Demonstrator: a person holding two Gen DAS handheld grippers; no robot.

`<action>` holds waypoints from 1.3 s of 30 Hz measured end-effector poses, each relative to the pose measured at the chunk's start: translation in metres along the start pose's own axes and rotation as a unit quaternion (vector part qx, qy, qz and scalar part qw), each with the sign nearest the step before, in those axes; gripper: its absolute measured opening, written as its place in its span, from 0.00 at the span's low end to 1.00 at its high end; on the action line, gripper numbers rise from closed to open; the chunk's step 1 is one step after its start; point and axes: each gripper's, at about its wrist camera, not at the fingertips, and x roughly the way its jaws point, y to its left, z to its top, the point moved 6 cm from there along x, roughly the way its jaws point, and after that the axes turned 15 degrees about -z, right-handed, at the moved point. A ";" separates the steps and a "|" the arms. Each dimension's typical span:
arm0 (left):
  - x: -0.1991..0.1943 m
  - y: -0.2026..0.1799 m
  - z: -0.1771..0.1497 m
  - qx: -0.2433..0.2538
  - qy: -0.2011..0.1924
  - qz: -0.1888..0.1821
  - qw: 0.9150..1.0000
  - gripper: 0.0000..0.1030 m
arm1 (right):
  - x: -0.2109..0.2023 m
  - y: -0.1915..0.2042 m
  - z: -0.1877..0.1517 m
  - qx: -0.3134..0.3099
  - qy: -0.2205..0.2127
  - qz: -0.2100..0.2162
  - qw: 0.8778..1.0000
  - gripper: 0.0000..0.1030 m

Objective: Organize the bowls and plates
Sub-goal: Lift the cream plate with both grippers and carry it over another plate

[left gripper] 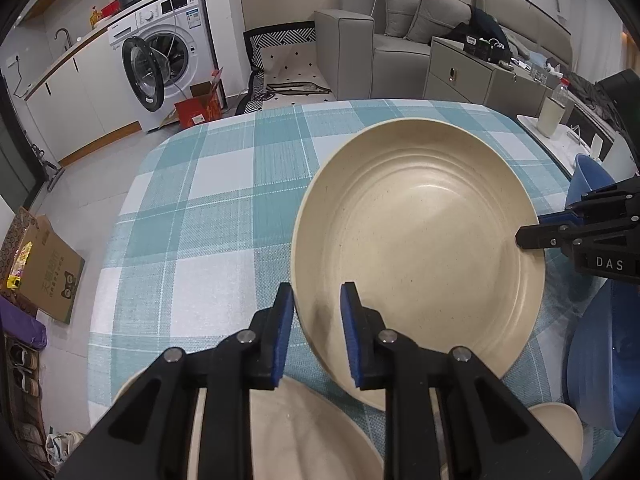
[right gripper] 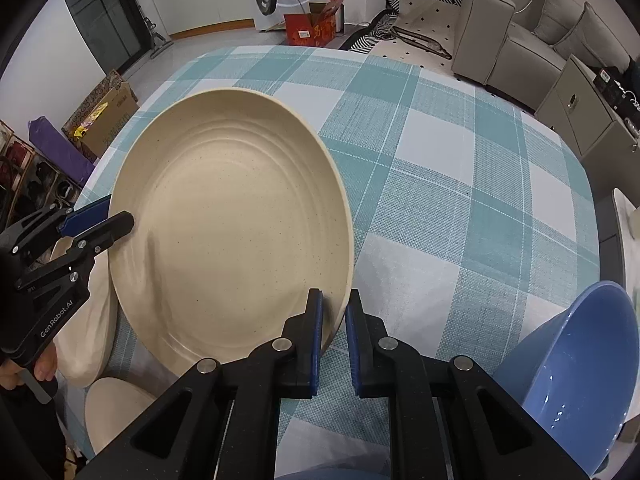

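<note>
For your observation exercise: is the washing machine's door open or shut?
Open. The washing machine has its round door swung outward, leaving the drum opening visible.
</note>
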 end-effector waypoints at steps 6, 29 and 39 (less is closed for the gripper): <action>-0.008 -0.002 0.003 0.004 -0.011 0.003 1.000 0.21 | -0.009 0.000 0.000 0.003 -0.012 0.003 1.000 0.11; -0.059 -0.010 0.003 0.012 -0.049 0.021 0.998 0.21 | -0.056 0.010 -0.005 -0.002 -0.052 0.007 0.999 0.11; -0.085 -0.012 -0.009 0.014 -0.065 0.024 0.997 0.21 | -0.085 0.020 -0.019 -0.005 -0.073 0.005 0.997 0.11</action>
